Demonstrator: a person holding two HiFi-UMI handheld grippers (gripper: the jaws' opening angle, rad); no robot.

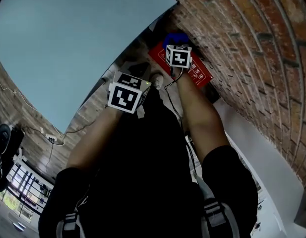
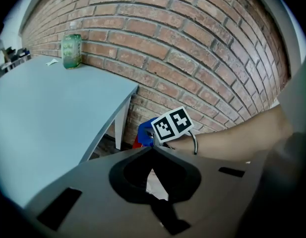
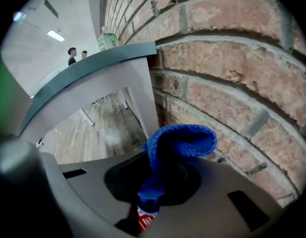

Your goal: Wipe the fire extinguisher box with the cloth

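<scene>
The right gripper (image 3: 152, 155) is clamping a blue cloth (image 3: 185, 140) – its jaws are closing on the lower fold while the rest of the cloth is curling up and over them, just beside the brick wall (image 3: 232, 78). A sliver of the red fire extinguisher box (image 3: 143, 218) is showing under the jaws. In the head view that box (image 1: 200, 76) is lying low against the foot of the wall, past the end of the bench (image 1: 68, 38), and the right gripper (image 1: 178, 57) is hanging over its near part with the cloth (image 1: 175, 37) bunching beyond the marker cube.

The left gripper (image 2: 153, 150) is hanging back from the box, nearer the person's body, with its jaws pressing together tip to tip and nothing between them. Its view is looking toward the right gripper's cube (image 2: 171, 124) and the cloth (image 2: 145, 130) below the bench corner (image 2: 128, 90) – a green bottle (image 2: 72, 50) is standing at the far end of the bench, against the bricks.
</scene>
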